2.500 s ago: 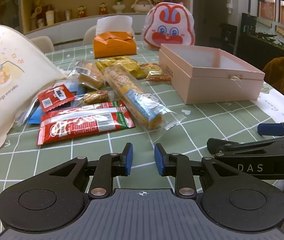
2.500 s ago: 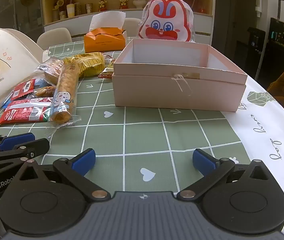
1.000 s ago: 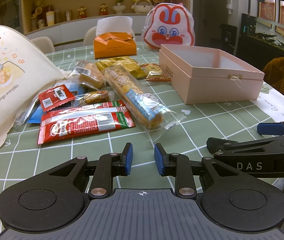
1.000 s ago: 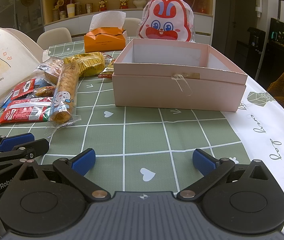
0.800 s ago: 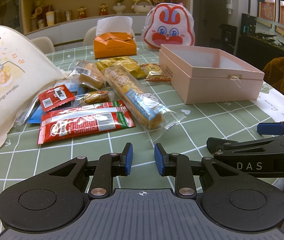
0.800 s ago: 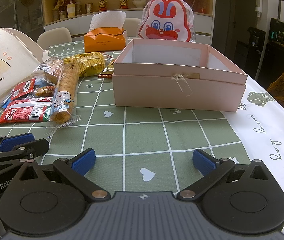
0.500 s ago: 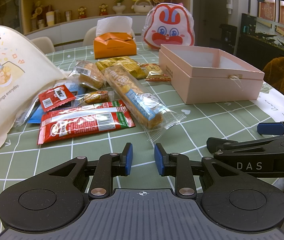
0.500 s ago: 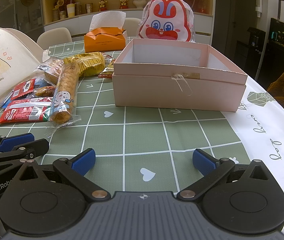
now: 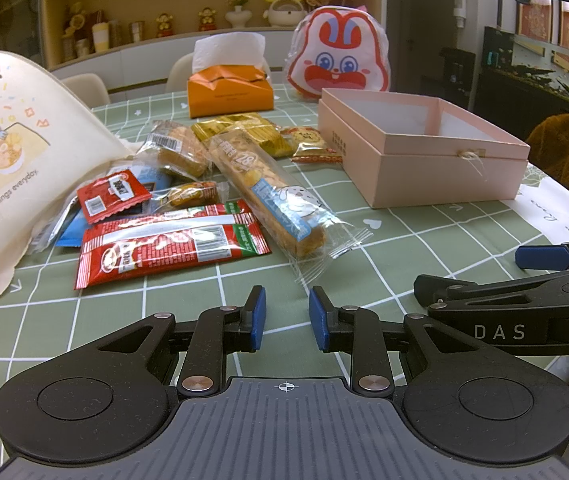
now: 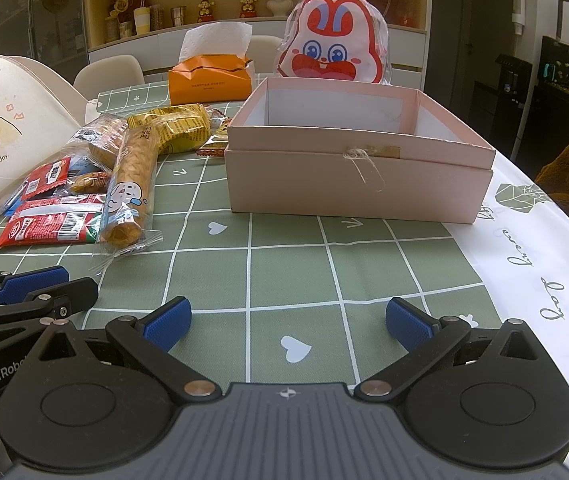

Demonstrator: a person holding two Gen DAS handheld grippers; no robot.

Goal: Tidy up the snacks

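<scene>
A pile of wrapped snacks lies on the green checked tablecloth: a long biscuit pack (image 9: 272, 196) (image 10: 132, 188), a long red pack (image 9: 168, 246) (image 10: 52, 228), a small red packet (image 9: 112, 196), a yellow pack (image 9: 248, 132) (image 10: 176, 126). An open, empty pink box (image 9: 424, 160) (image 10: 356, 176) stands to their right. My left gripper (image 9: 284, 316) hovers low near the table's front, jaws narrowly apart and empty. My right gripper (image 10: 288, 320) is wide open and empty, in front of the box.
A cream printed cloth bag (image 9: 8, 148) lies at the left. An orange tissue box (image 9: 230, 90) and a rabbit-face bag (image 9: 338, 60) stand behind. White cloth edge (image 10: 536, 264) at the right. Chairs and shelves lie beyond.
</scene>
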